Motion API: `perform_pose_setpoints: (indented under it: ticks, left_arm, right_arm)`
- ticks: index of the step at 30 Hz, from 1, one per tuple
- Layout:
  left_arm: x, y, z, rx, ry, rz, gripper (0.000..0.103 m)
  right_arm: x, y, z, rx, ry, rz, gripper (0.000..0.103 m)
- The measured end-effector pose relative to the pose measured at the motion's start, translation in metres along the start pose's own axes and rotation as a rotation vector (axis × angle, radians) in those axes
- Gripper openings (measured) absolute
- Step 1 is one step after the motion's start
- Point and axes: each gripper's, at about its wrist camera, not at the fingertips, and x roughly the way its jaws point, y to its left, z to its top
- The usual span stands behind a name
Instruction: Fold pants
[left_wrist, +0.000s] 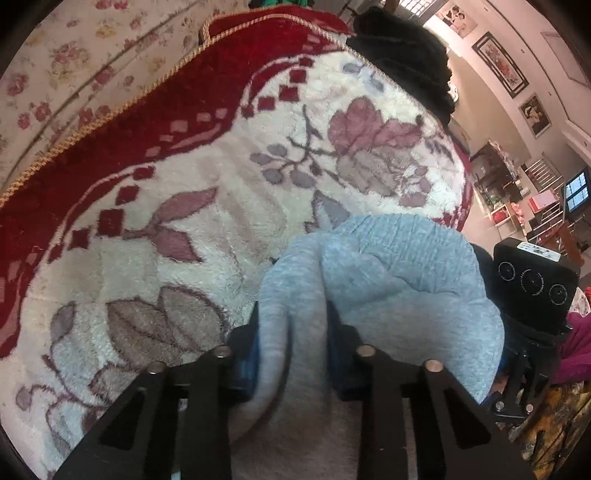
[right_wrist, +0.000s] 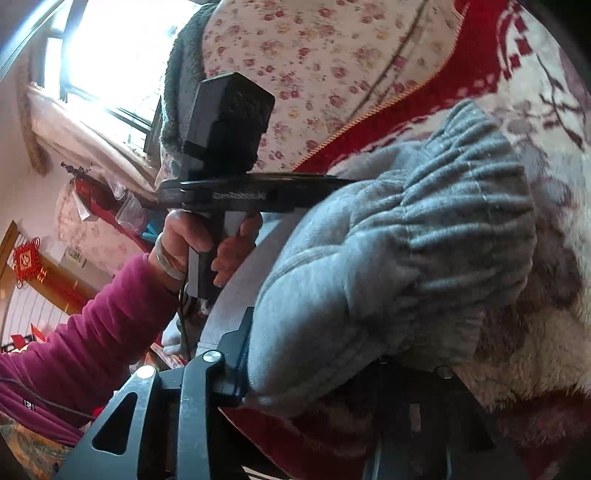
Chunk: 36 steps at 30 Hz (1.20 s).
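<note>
**Pants bunched and pinched from both sides**

Pants (left_wrist: 388, 280), grey knit, sit in a rumpled heap on the fleecy cream blanket (left_wrist: 184, 229) with the red border and mauve flowers, near its front edge. Your left gripper (left_wrist: 291, 354) has a fold of the grey cloth between its blue-padded fingers (left_wrist: 245, 365); the jaws stand narrow and both pads press the fabric, which runs up from the grip into the heap. Your right gripper (right_wrist: 314, 373) has the ribbed, gathered end of the pants (right_wrist: 424, 236) bunched in its jaws. One dark pad (right_wrist: 236, 369) lies flat against the cloth; the other is buried under the bundle, so you see only one side of that pinch. In the right wrist view, your left hand (right_wrist: 207, 247), with a magenta sleeve (right_wrist: 92, 332) behind it, wraps the handle of the left gripper, whose flat arm runs into the grey cloth. A floral-print sheet (left_wrist: 74, 66) lies beyond the blanket's corded edge.
</note>
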Motion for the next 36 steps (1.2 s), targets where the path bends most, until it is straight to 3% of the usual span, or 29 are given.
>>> perform_pose_setpoints:
  ticks: [6, 11, 20, 26, 32, 36]
  left_arm:
    - [-0.044, -0.017, -0.002, 0.025, -0.103, 0.006, 0.024]
    - [-0.108, -0.026, -0.015, 0.024, -0.23, 0.038, 0.024]
    - [-0.233, -0.024, -0.08, -0.032, -0.443, 0.161, 0.024]
    - [-0.291, 0.002, -0.155, -0.159, -0.546, 0.25, 0.018]
    - [-0.323, 0.045, -0.274, -0.391, -0.607, 0.357, 0.014]
    - [-0.325, 0.066, -0.344, -0.546, -0.61, 0.421, 0.014]
  right_arm:
    - [-0.009, 0.039, 0.011, -0.102, -0.035, 0.006, 0.037]
    - [-0.009, 0.083, 0.022, -0.203, -0.056, 0.03, 0.035]
    - [0.031, 0.186, 0.041, -0.44, -0.016, 0.076, 0.034]
    - [0.095, 0.256, 0.029, -0.606, 0.05, 0.059, 0.034]
    - [0.178, 0.3, -0.014, -0.745, 0.175, 0.076, 0.034]
    - [0.235, 0.316, -0.049, -0.831, 0.257, 0.083, 0.034]
